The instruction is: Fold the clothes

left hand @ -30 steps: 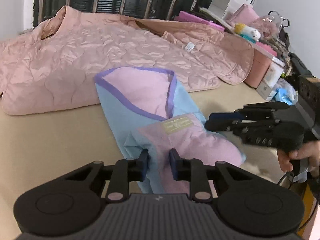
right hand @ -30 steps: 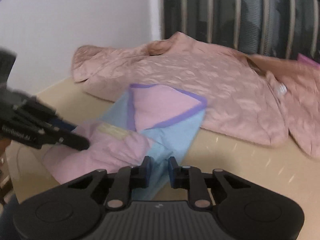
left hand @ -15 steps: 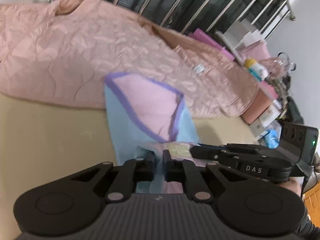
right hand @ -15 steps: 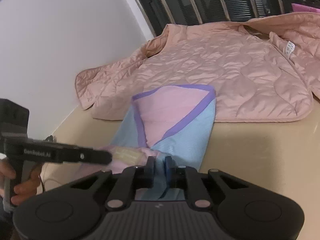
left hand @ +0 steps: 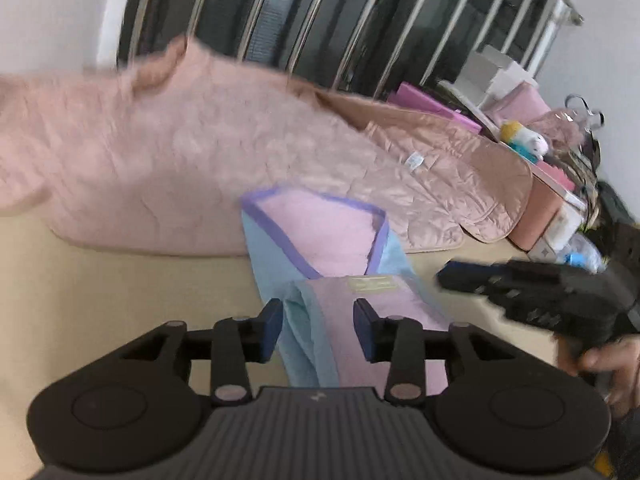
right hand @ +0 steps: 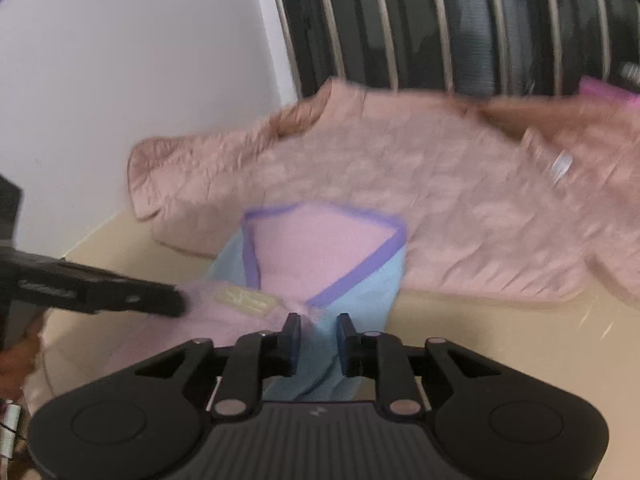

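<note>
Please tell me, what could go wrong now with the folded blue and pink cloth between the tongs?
1. Both the left tongs and the right tongs are opening with the cloth between them; a fold edge may catch on a pad and be pulled open.
2. The cloth's far end touches the pink quilted jacket; sliding it could drag the jacket's hem.
3. Both tongs work close together, so they might bump each other.

I see a lived-in home room: a barred window (left hand: 320, 28), a beige table (left hand: 100, 300) with a quilted jacket (left hand: 200, 160), stacked boxes (left hand: 496, 76) and a plush toy (left hand: 524, 140) behind.
</note>
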The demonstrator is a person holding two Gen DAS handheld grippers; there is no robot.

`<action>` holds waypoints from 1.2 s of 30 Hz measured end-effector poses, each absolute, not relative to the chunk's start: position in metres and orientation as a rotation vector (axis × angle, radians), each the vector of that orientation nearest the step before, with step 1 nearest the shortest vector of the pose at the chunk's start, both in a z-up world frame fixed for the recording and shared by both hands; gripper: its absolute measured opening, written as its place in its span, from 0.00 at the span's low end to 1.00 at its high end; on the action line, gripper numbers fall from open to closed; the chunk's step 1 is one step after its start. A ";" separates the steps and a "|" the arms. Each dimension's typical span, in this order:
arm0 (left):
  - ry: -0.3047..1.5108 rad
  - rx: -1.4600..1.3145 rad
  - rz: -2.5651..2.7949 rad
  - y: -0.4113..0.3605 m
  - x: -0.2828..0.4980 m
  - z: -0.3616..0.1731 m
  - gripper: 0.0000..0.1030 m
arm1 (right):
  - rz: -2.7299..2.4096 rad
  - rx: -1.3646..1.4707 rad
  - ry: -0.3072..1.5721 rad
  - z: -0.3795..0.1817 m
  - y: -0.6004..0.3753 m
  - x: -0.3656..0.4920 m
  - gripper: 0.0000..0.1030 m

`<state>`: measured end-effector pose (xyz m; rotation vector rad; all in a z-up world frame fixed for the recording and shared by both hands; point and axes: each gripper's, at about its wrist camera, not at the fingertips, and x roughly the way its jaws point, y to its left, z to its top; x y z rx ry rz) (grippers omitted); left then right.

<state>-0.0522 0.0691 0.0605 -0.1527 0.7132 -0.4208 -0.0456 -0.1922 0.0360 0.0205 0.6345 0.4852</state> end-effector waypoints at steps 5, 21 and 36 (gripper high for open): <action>0.794 -0.001 -0.451 0.043 -0.073 0.046 0.04 | 0.590 -0.015 0.607 0.054 -0.194 -0.083 0.20; 0.875 -0.012 -0.594 0.025 -0.038 0.046 0.27 | 0.607 -0.137 0.714 0.037 -0.173 -0.083 0.19; 0.854 -0.133 -0.254 0.065 0.102 0.056 0.47 | 0.427 -0.007 0.832 0.057 -0.201 0.097 0.40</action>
